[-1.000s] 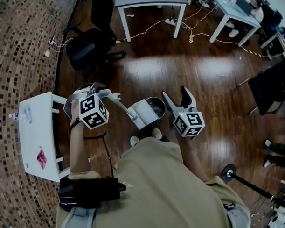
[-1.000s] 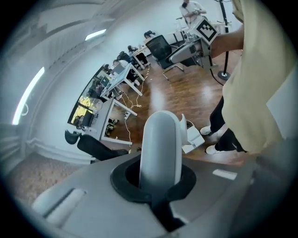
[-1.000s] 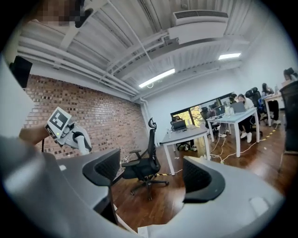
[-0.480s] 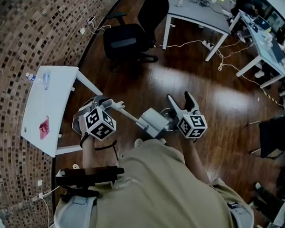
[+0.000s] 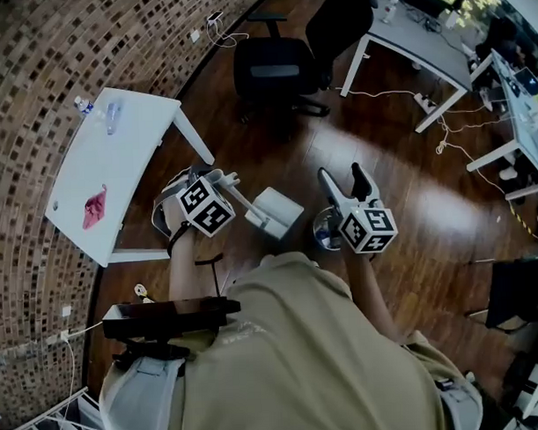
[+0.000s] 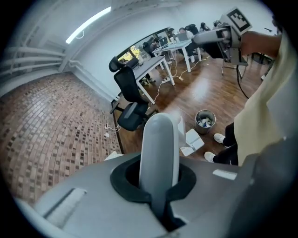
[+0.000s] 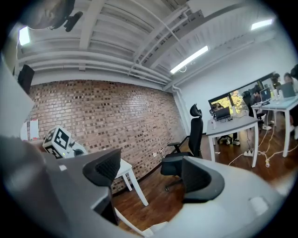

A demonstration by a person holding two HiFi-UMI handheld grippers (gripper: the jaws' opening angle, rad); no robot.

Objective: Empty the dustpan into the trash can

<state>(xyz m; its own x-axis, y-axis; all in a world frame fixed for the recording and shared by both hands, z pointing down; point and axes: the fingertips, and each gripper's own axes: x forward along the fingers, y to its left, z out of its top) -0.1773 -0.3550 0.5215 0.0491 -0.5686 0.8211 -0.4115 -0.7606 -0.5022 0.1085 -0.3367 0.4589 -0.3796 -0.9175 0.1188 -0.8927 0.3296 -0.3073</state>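
Well, left gripper point(image 5: 220, 180) clamps the dustpan point(image 5: 278, 211) between table point(image 5: 117, 162) and trash can point(image 5: 325, 232); right gripper point(image 5: 341, 174) gapes empty.

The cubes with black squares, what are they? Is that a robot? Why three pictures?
No robot: a person holds a two-jaw grabbing tool, a gripper, in each hand, and each cube is part of one. The head view comes from a camera on the person's head, looking down; the other two come from cameras riding on the grippers. The left gripper is shut on the grey handle of a white dustpan. The right gripper is open and holds nothing. A trash can with scraps inside stands on the wooden floor near the dustpan, and a white table stands off to the side.
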